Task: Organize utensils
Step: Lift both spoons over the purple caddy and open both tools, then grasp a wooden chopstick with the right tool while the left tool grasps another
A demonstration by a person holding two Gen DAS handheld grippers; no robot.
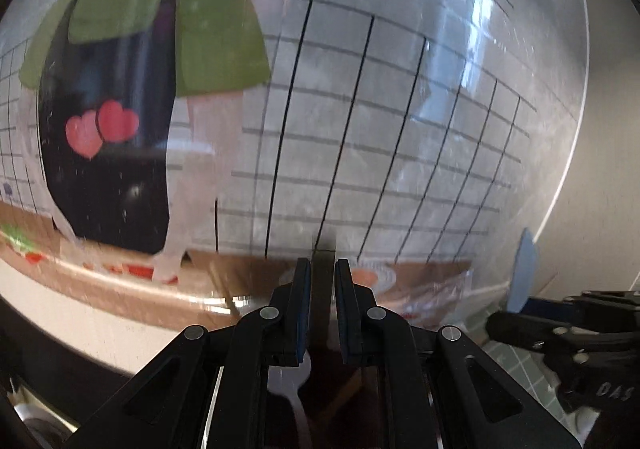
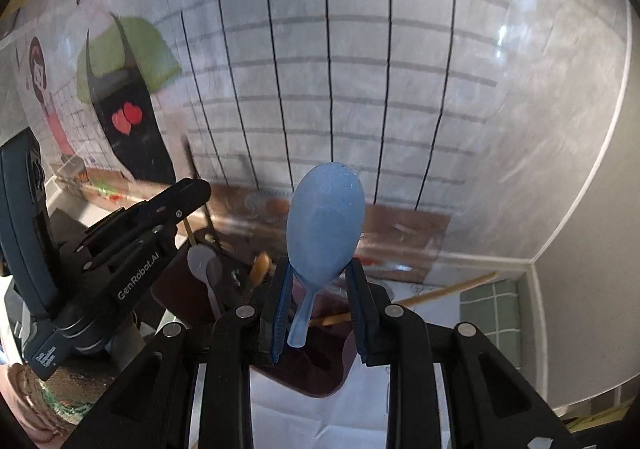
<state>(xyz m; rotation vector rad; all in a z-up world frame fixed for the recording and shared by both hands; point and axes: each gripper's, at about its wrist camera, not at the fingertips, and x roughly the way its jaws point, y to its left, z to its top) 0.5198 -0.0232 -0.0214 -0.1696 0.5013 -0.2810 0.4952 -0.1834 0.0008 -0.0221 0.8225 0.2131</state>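
Hiding most of the dark brown utensil holder [image 2: 316,365] beneath them, the right gripper [image 2: 320,307] fingers clamp the neck of a blue spoon [image 2: 325,221], bowl upright. The left gripper [image 1: 322,313] fingers stand narrowly apart, gripping nothing, above a white spoon [image 1: 294,381] whose handle is cut off. Beyond, chopsticks [image 2: 444,293] lie on the tabletop [image 2: 436,313] before a blurred cartoon wall sheet [image 2: 360,89].
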